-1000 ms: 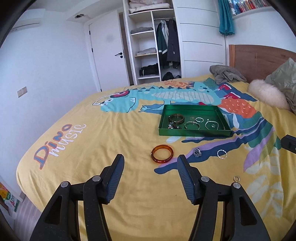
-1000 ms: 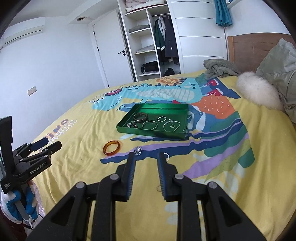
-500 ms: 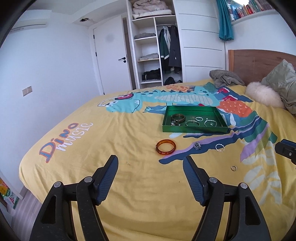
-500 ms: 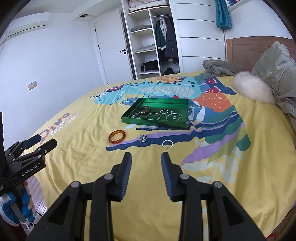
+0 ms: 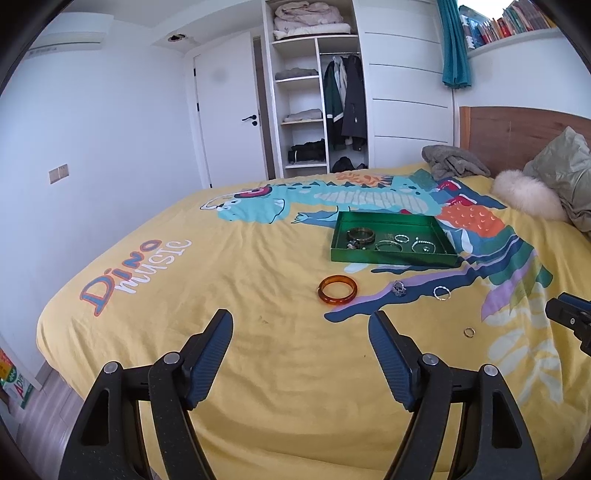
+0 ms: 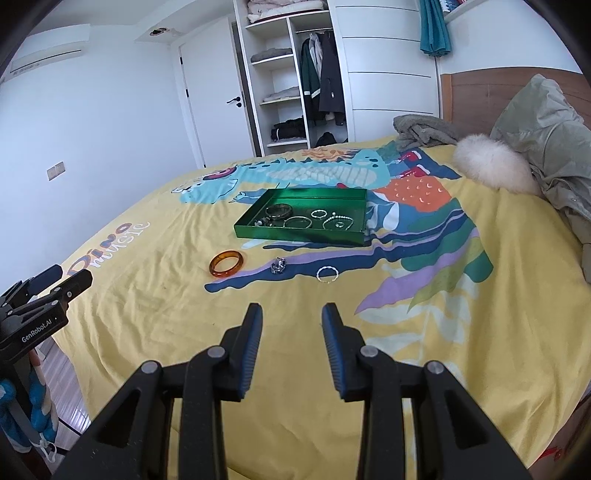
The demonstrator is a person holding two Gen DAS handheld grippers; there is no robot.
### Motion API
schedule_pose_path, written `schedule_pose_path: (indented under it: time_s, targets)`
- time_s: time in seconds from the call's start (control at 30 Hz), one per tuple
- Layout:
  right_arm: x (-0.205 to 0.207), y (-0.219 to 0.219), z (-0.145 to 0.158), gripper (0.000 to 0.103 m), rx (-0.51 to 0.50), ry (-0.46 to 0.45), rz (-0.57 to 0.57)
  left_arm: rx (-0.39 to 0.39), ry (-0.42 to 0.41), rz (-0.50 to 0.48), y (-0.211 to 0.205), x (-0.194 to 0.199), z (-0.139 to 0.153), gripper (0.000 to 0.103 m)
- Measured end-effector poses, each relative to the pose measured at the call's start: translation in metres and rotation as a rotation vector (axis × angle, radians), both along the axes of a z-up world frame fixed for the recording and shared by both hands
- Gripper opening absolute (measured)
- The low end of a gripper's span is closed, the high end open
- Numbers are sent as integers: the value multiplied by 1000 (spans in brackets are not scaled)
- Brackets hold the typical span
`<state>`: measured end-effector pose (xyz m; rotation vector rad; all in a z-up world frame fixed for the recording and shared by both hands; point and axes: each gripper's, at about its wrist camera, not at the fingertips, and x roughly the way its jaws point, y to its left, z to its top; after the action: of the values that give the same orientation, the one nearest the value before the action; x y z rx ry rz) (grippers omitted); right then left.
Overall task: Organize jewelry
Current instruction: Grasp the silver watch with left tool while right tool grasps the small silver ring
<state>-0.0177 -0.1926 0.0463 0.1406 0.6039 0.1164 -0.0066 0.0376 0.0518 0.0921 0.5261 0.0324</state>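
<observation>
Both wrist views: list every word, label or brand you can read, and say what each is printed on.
"Dino music": on the yellow bedspread.
"GenRobot.AI": on the left gripper, seen from the right wrist view.
Book spines on the shelf: too small to read.
Paper by the bed's corner: cut off, unreadable.

- A yellow bedspread with a dinosaur print and the words "Dino music" covers the bed.
- A grey cloth lies crumpled near the wooden headboard.
- A white fluffy cushion lies beside an olive jacket.
- An open wardrobe holds folded clothes and hanging coats.
- A white door is closed.
</observation>
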Motion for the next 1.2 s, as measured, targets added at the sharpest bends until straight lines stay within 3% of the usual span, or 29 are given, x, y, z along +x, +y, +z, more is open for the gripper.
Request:
schedule_pose_path:
  time_s: [0.27,0.53,1.2]
  targets:
    - [6,6,-14,32,-9,10,9,-6,29,17,13,8,-16,75]
    - [25,-4,-44,32,12,79,3,-1,102,36,24,26,-40,75]
    - [107,-23,-113,32,25,245,52,-13,230,-41,-7,97,-76,70]
